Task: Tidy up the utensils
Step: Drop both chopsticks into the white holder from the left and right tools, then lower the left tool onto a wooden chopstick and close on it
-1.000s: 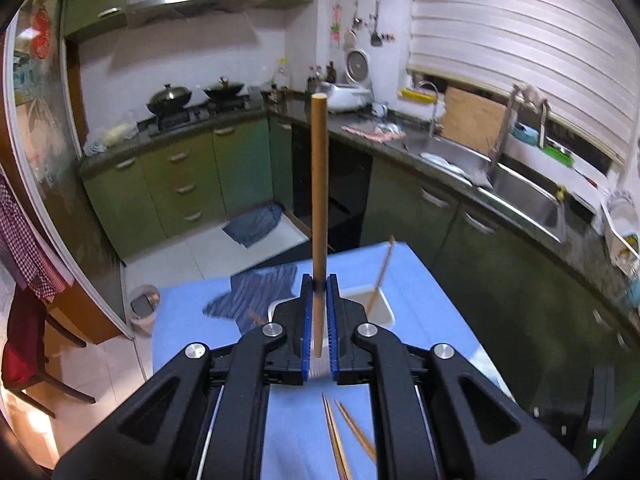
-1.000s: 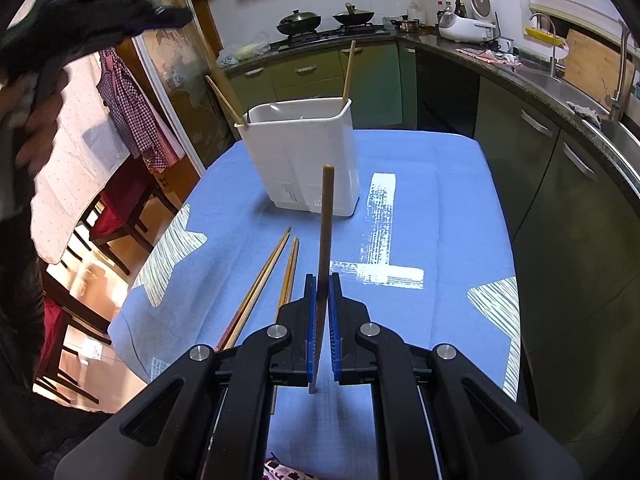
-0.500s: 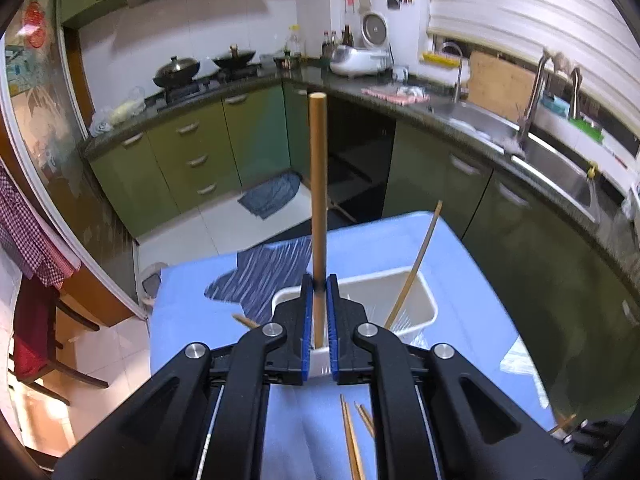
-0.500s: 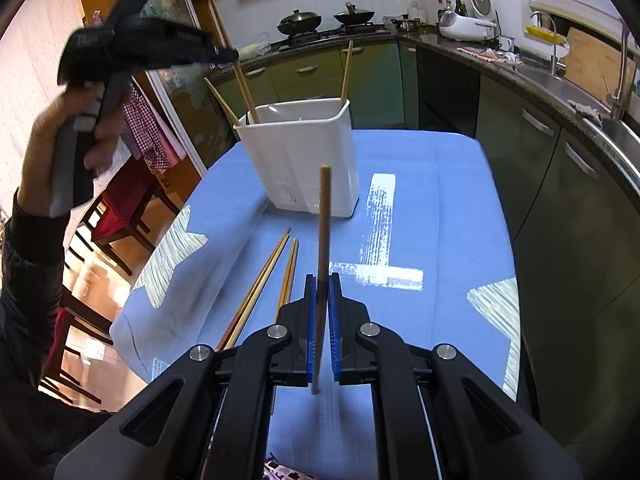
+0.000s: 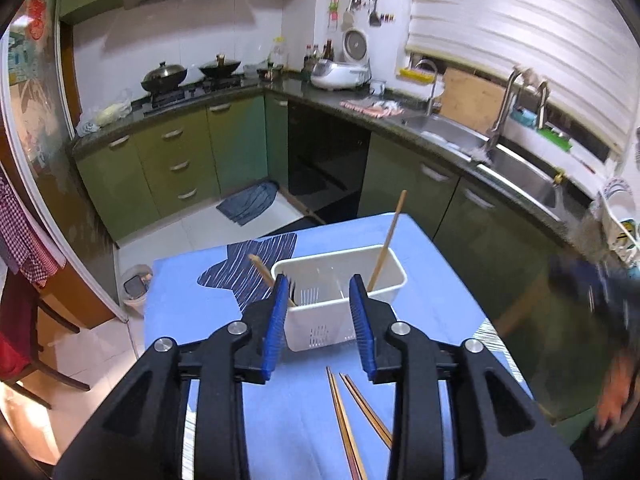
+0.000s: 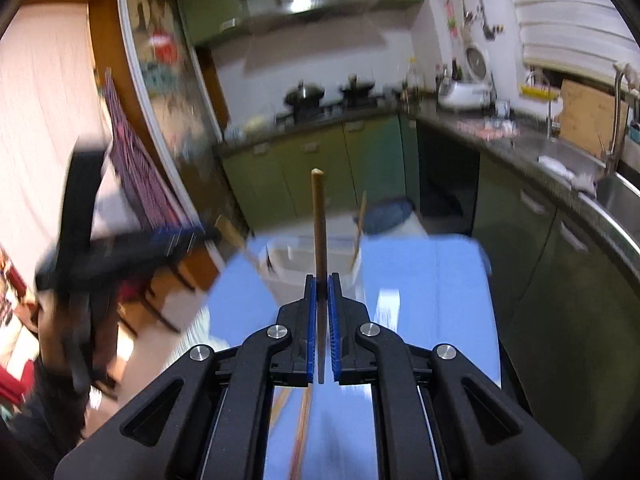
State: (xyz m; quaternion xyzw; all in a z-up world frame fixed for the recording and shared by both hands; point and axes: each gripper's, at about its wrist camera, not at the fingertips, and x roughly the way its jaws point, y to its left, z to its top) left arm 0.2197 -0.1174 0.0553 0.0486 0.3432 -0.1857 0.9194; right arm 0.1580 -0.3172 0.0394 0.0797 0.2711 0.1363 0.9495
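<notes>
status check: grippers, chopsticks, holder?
Left gripper opening, empty, above holder. Right gripper shut on chopstick. More chopsticks on cloth. Path clear.

On the table (image 5: 192, 312), loose chopsticks (image 5: 344, 420) lie before the holder (image 5: 340, 292), two chopsticks (image 5: 386, 240) standing inside it

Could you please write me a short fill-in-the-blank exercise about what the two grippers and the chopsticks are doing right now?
1. The right gripper is shut on a single ____.
2. The opening jaws of the left gripper have ____ between them.
3. The white holder stands on a ____ tablecloth.
4. Loose chopsticks lie on the cloth ____ the holder.

Missing words: chopstick; nothing; blue; outside
</notes>
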